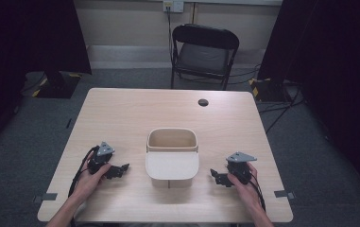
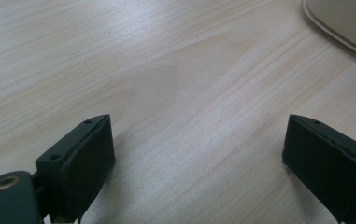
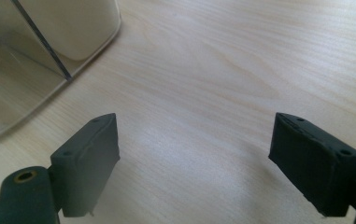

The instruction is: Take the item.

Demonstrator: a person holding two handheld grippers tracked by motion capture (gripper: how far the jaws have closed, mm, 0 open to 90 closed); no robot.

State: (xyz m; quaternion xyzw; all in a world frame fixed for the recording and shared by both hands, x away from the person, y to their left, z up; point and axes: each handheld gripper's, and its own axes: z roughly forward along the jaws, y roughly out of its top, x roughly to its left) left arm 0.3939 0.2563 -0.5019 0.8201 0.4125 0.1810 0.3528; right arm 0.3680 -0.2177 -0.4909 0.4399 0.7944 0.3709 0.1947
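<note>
At centre frame, a beige lidded bin (image 1: 172, 153) stands between left gripper (image 1: 119, 171) and right gripper (image 1: 218, 177), both spread wide, empty; an off-centre approach could shove it.

A cream-beige plastic bin with rounded corners (image 1: 172, 150) stands upright on the pale wooden worktop (image 1: 121, 113), between the left tool (image 1: 119, 170) and the right tool (image 1: 217, 177) and near both, touching neither. Its mouth is open, and its matching flap lid (hinged at the near rim, as far as can be told) lies folded out flat toward the person. In the left gripper view a corner of the bin (image 2: 344, 21) sits beyond and to the right of the jaws; in the right gripper view the bin (image 3: 68, 25) lies beyond and to the left.
</note>
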